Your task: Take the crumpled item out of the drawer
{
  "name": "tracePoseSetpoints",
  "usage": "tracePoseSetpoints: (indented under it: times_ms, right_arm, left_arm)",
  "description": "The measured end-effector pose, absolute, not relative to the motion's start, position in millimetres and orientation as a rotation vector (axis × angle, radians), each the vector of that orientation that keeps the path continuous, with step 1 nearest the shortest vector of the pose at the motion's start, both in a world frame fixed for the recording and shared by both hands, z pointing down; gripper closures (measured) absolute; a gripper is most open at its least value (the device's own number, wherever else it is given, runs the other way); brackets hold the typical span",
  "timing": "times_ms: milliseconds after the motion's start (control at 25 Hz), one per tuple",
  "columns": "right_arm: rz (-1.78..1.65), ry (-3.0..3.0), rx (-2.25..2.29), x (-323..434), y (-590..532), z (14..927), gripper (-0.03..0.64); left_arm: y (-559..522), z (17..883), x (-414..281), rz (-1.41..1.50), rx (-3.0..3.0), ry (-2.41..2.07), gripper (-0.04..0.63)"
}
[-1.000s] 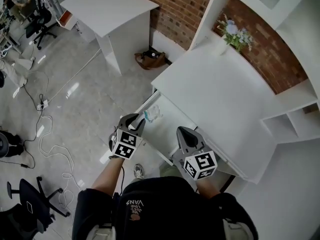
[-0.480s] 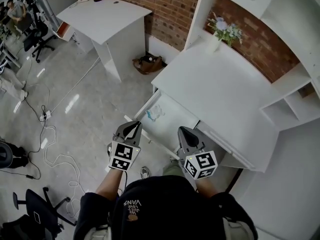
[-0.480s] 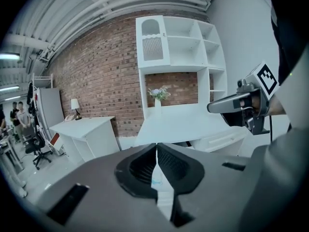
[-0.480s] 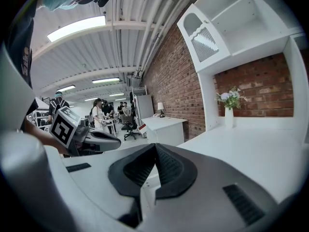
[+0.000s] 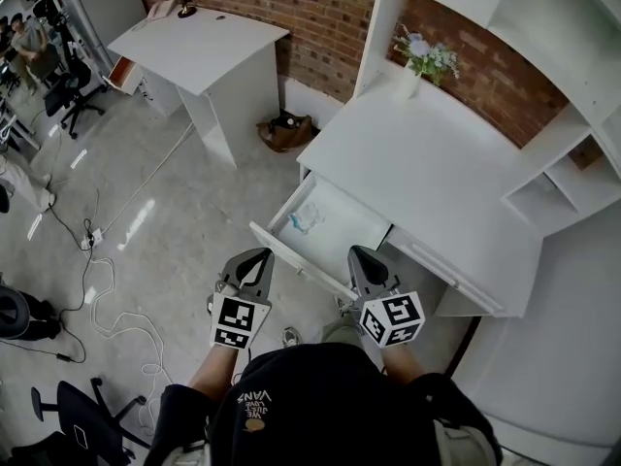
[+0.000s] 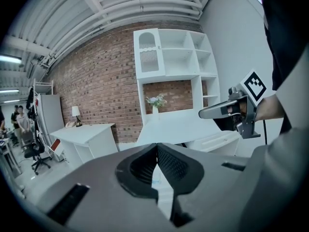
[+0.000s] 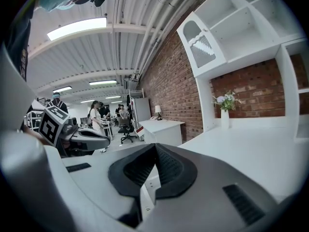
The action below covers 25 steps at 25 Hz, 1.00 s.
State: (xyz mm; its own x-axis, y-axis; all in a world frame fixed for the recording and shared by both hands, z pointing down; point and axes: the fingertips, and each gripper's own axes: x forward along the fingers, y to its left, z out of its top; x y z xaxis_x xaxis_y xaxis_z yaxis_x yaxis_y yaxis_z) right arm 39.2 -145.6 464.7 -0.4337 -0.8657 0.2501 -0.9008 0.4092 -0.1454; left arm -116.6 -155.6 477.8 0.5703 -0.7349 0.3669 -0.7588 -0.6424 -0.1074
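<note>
Two closed, empty grippers poised before an open white drawer holding a crumpled item.

From above, the smooth white wooden drawer stood pulled out. The crumpled, translucent pale-blue wad (thin plastic film, by the look) lay on its flat floor toward ten o'clock, at one o'clock from the grey left gripper. That and the grey right gripper had their ribbed black pads pressed together on nothing. A good pick likely needs the left jaws opened wide, lowered over the wad's raised folds clear of the drawer wall, then closed gently.
</note>
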Motion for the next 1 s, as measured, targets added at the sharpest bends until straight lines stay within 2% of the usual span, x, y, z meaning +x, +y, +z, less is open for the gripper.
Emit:
tracePoseSetpoints:
  times_ms: [1000]
  right_arm:
    - [0.371,-2.516,1.604,5,-96,459,0.617]
  left_arm:
    - [-85,460,-172,0.483,2.737,-1.388,0.588]
